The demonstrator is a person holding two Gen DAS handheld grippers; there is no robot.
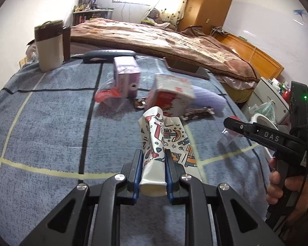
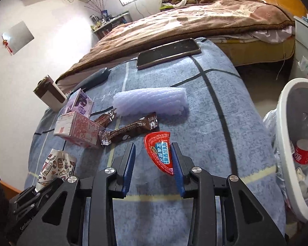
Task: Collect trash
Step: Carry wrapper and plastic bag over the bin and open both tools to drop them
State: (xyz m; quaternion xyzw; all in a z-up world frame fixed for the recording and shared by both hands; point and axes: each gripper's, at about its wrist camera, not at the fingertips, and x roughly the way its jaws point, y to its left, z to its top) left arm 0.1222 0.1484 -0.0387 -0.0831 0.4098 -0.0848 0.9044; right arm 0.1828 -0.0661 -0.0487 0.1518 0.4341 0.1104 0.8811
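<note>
My left gripper (image 1: pixel 153 153) is shut on a crumpled printed paper cup (image 1: pixel 158 135), which sticks up from between its blue pads. The same cup (image 2: pixel 55 168) shows at the lower left of the right wrist view. My right gripper (image 2: pixel 153 146) straddles a jelly cup with a red lid (image 2: pixel 160 153) on the blue checked cloth (image 2: pixel 205 123). The lid leans against the right pad, with a gap to the left pad. In the left wrist view a hand holds the right gripper (image 1: pixel 232 123) at the right edge.
On the cloth lie a red-and-white carton (image 1: pixel 170 96), a purple carton (image 1: pixel 126 75), brown wrappers (image 2: pixel 131 130), a foam roll (image 2: pixel 152 100), another jelly cup (image 1: pixel 106 96) and a phone (image 2: pixel 168 53). A white bin (image 2: pixel 285 94) holding a cola can (image 2: pixel 302 153) stands at the right.
</note>
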